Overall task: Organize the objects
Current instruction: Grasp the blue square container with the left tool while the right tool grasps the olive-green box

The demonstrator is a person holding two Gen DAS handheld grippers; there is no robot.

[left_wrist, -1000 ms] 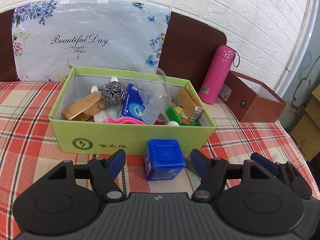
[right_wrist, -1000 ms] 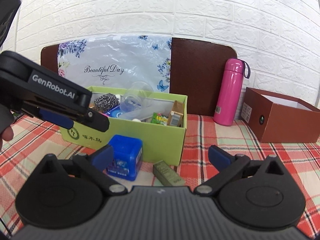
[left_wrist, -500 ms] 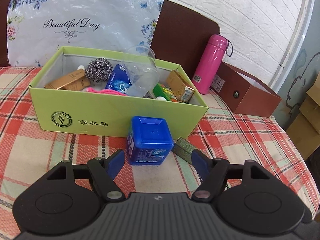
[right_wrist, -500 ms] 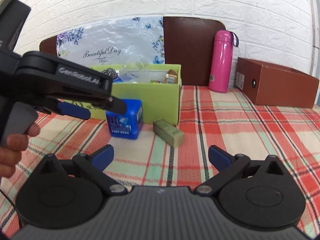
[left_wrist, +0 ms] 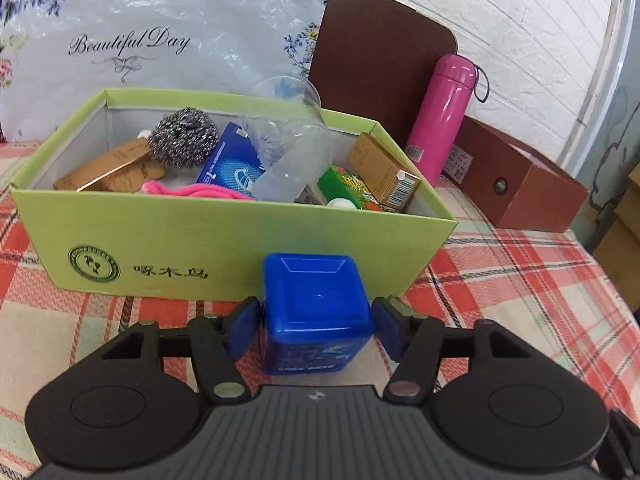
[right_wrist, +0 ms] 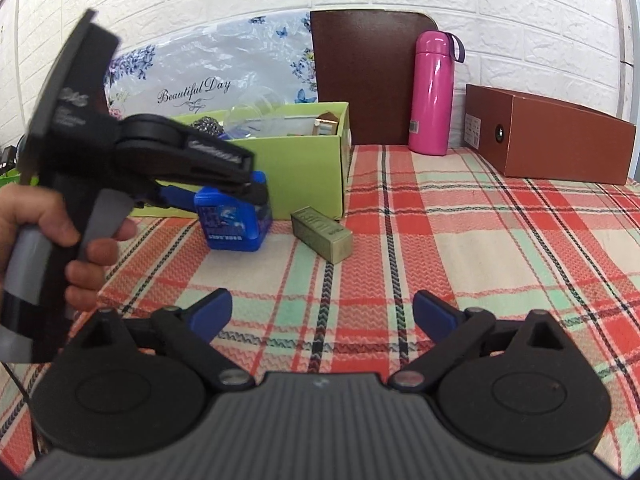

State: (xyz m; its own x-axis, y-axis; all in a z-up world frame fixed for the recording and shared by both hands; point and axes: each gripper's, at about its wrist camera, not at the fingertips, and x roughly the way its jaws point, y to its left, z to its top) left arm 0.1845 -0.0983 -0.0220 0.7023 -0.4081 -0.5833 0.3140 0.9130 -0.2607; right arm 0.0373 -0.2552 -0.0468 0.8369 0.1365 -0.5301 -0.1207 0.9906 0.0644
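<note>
A blue plastic box (left_wrist: 316, 300) stands on the checked tablecloth just in front of the green cardboard box (left_wrist: 240, 248). My left gripper (left_wrist: 316, 328) straddles it, jaws closing, with both blue pads against its sides. The right wrist view shows the same: a hand holds the left gripper (right_wrist: 240, 196) over the blue box (right_wrist: 236, 220). A small gold bar (right_wrist: 322, 234) lies just right of it. My right gripper (right_wrist: 322, 316) hovers low over the cloth nearer the front, jaws wide and closing a little, with nothing between them.
The green box (right_wrist: 304, 168) holds a steel scourer (left_wrist: 182, 142), clear cups, cartons and a pink cloth. A pink bottle (right_wrist: 432, 92) and a brown box (right_wrist: 560, 136) stand at the back right. A flowered bag (left_wrist: 160, 40) leans on the wall.
My left gripper sank and moved forward until the blue box came between its pads, and the jaws narrowed onto it. My right gripper dropped lower and its view tilted down to the cloth.
</note>
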